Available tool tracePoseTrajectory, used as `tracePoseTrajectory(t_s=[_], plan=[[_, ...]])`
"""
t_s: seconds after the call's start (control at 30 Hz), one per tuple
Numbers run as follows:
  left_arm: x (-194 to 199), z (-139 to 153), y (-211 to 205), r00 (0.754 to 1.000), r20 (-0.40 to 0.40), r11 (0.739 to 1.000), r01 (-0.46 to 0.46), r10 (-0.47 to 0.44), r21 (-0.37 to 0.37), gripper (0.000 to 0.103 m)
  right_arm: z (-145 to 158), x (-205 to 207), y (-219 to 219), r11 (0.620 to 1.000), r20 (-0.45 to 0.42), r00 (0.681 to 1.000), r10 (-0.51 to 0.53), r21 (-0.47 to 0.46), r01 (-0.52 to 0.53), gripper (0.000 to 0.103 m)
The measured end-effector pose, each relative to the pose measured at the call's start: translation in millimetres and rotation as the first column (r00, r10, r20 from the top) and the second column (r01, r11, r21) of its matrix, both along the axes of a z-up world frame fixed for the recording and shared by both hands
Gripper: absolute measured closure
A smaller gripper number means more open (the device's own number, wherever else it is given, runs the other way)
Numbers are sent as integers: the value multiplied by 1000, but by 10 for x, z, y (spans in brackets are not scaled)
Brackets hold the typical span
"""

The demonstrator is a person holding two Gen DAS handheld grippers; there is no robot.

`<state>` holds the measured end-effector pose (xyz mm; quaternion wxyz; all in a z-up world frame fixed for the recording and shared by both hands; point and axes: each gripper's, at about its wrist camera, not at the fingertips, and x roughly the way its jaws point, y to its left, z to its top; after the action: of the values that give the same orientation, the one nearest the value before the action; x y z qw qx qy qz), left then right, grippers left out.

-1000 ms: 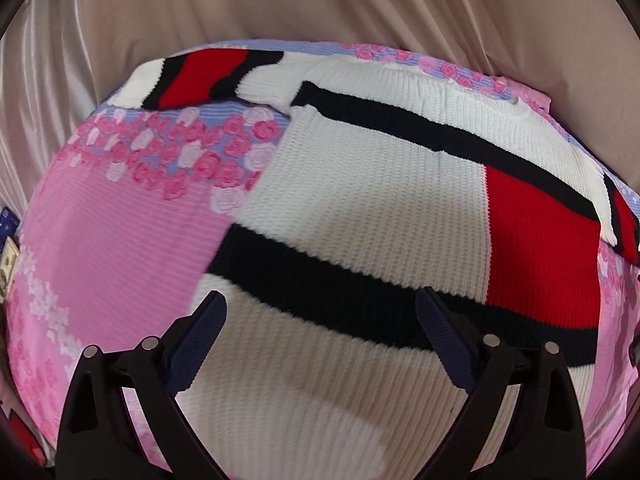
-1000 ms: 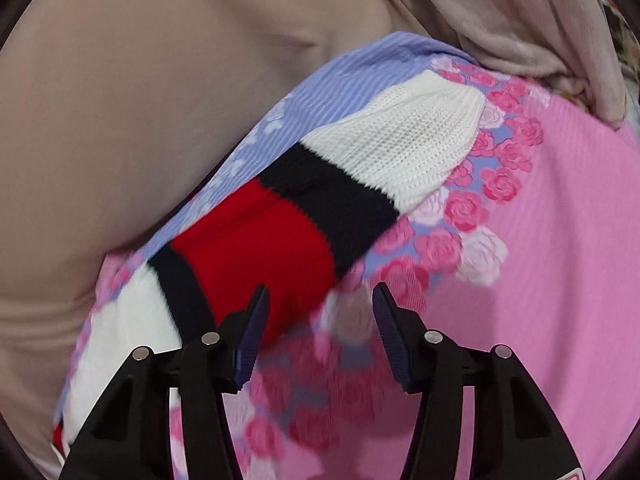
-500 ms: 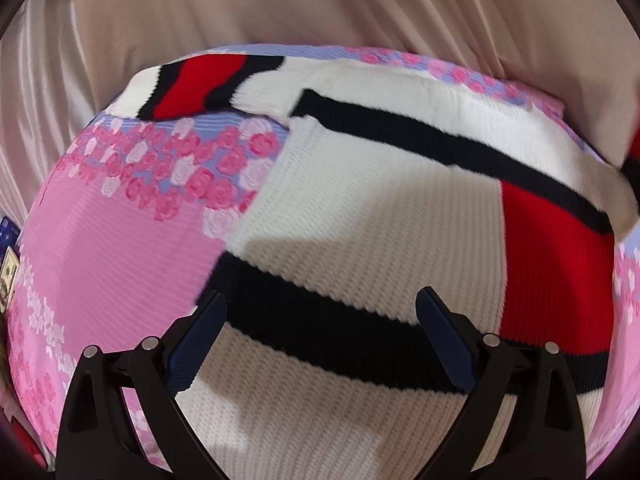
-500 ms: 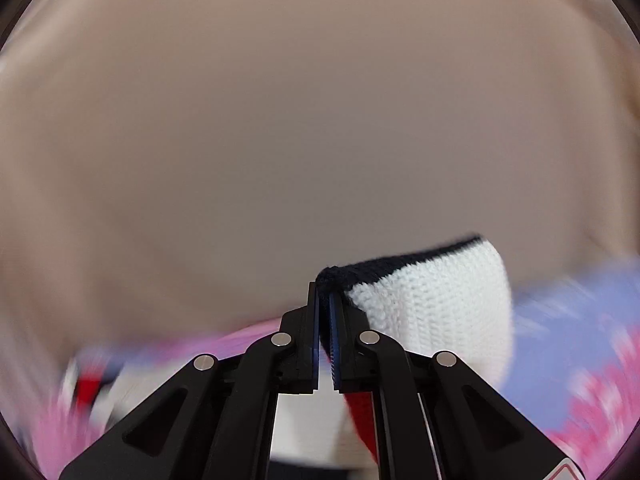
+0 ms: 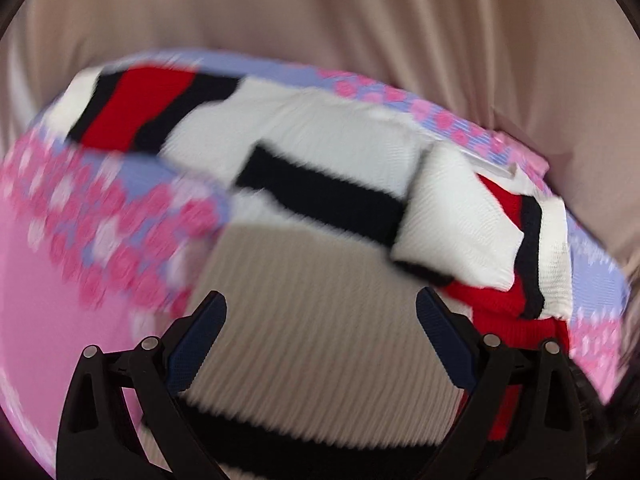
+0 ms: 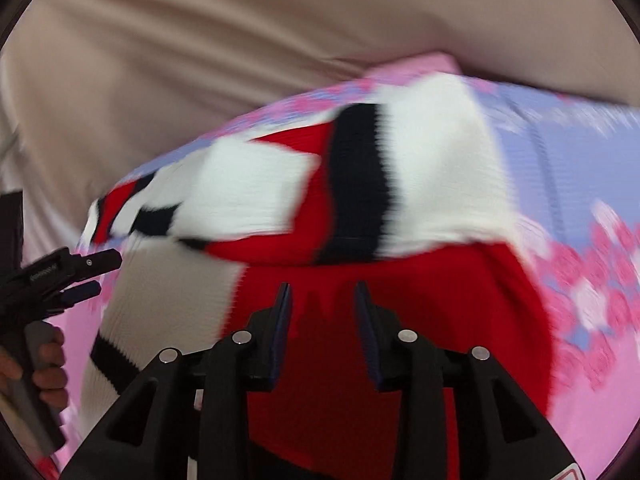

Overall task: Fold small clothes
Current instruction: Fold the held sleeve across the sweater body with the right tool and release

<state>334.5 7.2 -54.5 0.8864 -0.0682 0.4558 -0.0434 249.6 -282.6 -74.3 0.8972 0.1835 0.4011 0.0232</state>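
Observation:
A white knit sweater (image 5: 328, 344) with black stripes and red blocks lies spread on a pink flowered bedcover (image 5: 68, 264). One sleeve (image 5: 460, 224) now lies folded across its chest; the other sleeve (image 5: 136, 112) stretches out at the far left. My left gripper (image 5: 320, 320) hovers open over the white body, nothing between its fingers. My right gripper (image 6: 323, 300) hangs over the red panel (image 6: 420, 320), just short of the folded sleeve (image 6: 360, 184); its jaws are opening and nothing is between them. The left gripper (image 6: 86, 274) also shows at the left edge of the right wrist view.
Beige curtain fabric (image 5: 360, 12) hangs right behind the far edge of the bed. A person's hand (image 6: 44, 364) grips the left tool's handle. Pink bedcover (image 6: 600, 400) lies bare to the right of the sweater.
My right gripper closed on the right sleeve, carried it across onto the sweater's chest and let go. My left gripper slid further over the sweater's body, staying open.

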Motion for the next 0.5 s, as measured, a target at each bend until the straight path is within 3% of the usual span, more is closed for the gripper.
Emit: tracePoseTrajectory(t_s=[0.13,0.3,0.33,0.4,0.47,0.5], plan=[[-89,45,-263,997,48,993,51,-57,108,9,-14,215,78,999,2,1000,31,41,-31,65],[-290,-51,-39,1000,9,996,21,-22,83,9,-232,657,458,991,-21,995,93,99,-90,63],[-320,-54,26,1000,9,996,18,-18,82,9,-245,723,542,988,-13,994,104,120,-102,67],[-345,-36,143,1000,22,995,14,-16,94,9,-206,841,725,985,2,993,116,128,-115,99],[-340,-7,241,999,47,994,-2,-3,110,9,-3,922,969,969,70,984,163,176,-173,99],[-334,-5,287,999,52,994,-12,7,111,9,153,964,1218,944,126,960,251,185,-272,99]])
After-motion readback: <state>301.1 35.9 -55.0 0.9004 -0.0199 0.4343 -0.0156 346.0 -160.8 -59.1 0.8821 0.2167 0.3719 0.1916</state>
